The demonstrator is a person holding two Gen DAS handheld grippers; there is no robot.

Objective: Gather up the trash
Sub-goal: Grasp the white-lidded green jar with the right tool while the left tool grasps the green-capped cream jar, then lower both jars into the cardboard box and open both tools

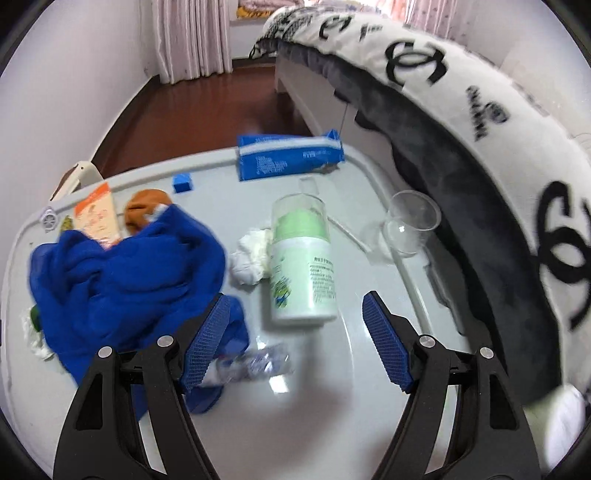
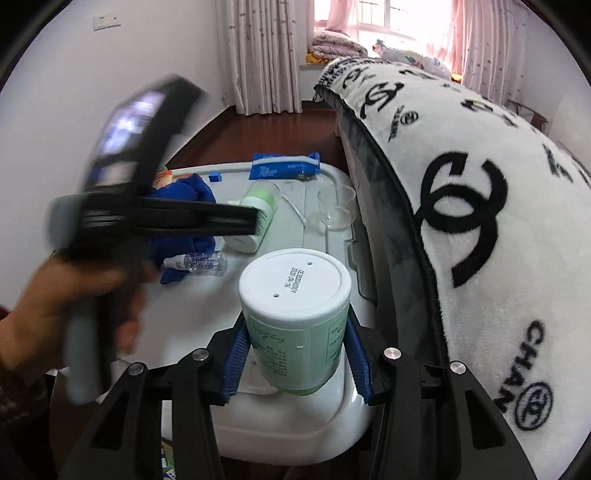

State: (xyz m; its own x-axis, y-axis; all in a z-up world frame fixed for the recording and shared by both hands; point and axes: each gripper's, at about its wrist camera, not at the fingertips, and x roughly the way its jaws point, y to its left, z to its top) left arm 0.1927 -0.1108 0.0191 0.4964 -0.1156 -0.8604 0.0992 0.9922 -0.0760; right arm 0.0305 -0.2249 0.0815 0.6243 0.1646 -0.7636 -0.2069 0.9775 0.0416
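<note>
The right gripper (image 2: 295,354) is clamping a white-and-green bottle (image 2: 295,314), holding it base-outward above the grey lid (image 2: 207,299). The left gripper (image 1: 291,339) is hovering with jaws apart and empty, just before a second bottle (image 1: 301,258) lying on that lid.

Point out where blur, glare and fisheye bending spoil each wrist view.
Left wrist: slight motion blur over the blue cloth and crushed clear bottle. Right wrist: the left gripper smears badly, the window blows out, the blanket bows.
</note>
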